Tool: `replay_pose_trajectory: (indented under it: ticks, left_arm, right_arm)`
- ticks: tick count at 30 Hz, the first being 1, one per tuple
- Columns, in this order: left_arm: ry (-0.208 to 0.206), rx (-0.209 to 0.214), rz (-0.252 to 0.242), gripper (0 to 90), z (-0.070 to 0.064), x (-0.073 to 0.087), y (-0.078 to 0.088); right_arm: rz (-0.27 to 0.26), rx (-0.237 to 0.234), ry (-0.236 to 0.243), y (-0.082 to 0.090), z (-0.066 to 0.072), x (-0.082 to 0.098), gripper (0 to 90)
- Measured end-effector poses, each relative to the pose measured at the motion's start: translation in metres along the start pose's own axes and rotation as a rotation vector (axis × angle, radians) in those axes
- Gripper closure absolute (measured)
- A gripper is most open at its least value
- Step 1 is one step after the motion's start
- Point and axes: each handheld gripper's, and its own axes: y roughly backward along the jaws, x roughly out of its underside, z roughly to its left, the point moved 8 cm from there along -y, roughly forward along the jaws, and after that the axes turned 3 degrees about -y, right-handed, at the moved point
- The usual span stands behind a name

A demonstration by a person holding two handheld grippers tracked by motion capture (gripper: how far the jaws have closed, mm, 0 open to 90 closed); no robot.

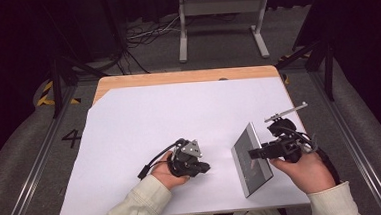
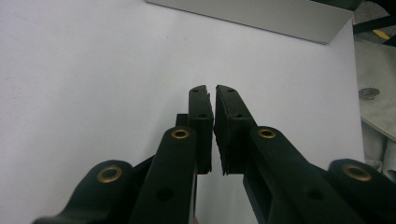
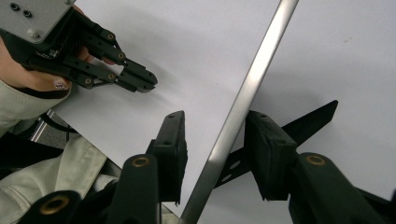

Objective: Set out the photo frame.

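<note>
A thin grey metal plate point(image 1: 251, 160) is stood on edge, tilted, near the table's front right, between the jaws of the right gripper point(image 1: 254, 154); its bright edge point(image 3: 243, 105) sits in the gap with neither pad pressed on it. The left gripper point(image 1: 205, 167) is rested just beside it on the white sheet point(image 1: 144, 125) (jaws nearly together, holding nothing). The wooden table point(image 1: 176, 77) is ringed by grey floor and a dark room.

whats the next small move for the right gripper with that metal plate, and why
Probably close the right gripper the rest of the way: the metal plate stands tilted on edge between its jaws, one pad beside it, the other still apart. The left gripper rests shut nearby.
</note>
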Motion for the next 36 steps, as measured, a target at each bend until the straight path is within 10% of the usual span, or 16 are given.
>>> replay_pose_trajectory:
  ticks: [36]
  left_arm:
    - [0.011, 0.002, -0.013, 84.2, 0.0018, -0.0006, 0.0023]
  right_arm:
    - [0.024, 0.108, 0.025, 0.0016, -0.0047, -0.0012, 82.4]
